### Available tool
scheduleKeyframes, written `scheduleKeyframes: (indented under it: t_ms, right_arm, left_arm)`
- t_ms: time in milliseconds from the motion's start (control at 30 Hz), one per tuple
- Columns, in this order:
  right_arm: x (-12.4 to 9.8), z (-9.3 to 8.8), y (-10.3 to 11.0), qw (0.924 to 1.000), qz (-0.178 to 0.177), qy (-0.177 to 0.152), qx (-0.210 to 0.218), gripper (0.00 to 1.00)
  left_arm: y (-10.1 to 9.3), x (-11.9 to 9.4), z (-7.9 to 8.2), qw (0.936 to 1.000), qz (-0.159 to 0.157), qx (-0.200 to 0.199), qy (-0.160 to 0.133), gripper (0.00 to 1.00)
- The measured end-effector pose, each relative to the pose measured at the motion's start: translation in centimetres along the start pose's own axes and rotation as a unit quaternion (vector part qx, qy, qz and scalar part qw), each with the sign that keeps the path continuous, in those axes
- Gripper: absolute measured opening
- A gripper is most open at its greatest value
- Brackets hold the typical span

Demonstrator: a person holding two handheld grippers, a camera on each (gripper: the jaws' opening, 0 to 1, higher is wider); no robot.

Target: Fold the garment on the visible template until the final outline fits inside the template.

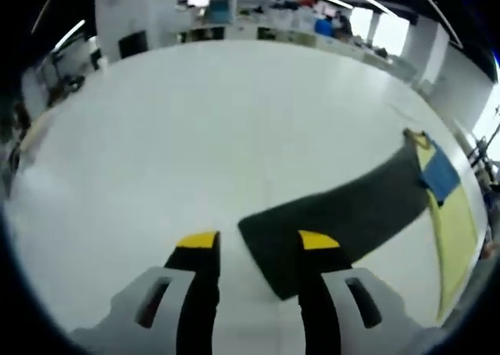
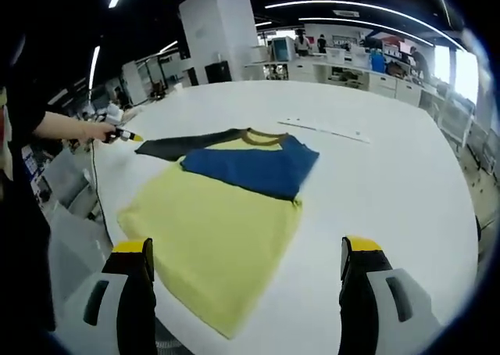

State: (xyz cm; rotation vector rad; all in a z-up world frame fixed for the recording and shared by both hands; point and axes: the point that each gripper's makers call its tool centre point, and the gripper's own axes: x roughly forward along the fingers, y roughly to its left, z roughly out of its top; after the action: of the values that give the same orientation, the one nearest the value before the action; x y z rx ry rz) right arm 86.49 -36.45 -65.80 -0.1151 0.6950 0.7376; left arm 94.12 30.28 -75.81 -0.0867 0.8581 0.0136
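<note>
- Garment (image 2: pixel 215 222) lies flat on the white worktop (image 2: pixel 375 183), blue sleeve folded across, dark sleeve (image 1: pixel 344 214) stretched out long
- Left gripper (image 1: pixel 258 242), jaws wide and empty, seemingly just over that sleeve's end
- Right gripper (image 2: pixel 246 249), jaws wide, near the hem

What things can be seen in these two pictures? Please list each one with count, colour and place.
Short-sleeved cloth shirt: one, yellow body, lying flat on the table near the right gripper.
Blue sleeve: one, folded across the shirt's chest.
Dark grey sleeve: one, spread out flat, its end by the left gripper.
White round table: one, under the shirt.
Thin white strip: one, on the table beyond the collar.
Left gripper: black, yellow tips, open.
Right gripper: same colours, open.
Person's forearm: one, at the far sleeve end.
</note>
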Motion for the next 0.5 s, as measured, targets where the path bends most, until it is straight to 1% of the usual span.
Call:
scheduleKeyframes:
  t_ms: [67,167,400,500]
  right_arm:
    - [0.02,0.07,-0.06,1.0000,-0.001,-0.001,0.000,1.00]
    - [0.13,0.20,-0.06,1.0000,0.000,-0.002,0.000,1.00]
    - [0.50,0.04,0.05,1.0000,0.001,0.003,0.000,1.00]
    - [0.55,0.00,0.11,1.0000,0.001,0.003,0.000,1.00]
  left_arm:
    - [0.05,0.09,0.03,1.0000,0.001,-0.002,0.000,0.29]
    - [0.02,0.33,0.19,1.0000,0.000,-0.005,-0.004,0.31]
    - [-0.46,0.61,0.05,1.0000,-0.005,-0.005,-0.002,0.24]
    - [-0.43,0.93,-0.22,1.0000,-0.005,-0.006,0.004,0.24]
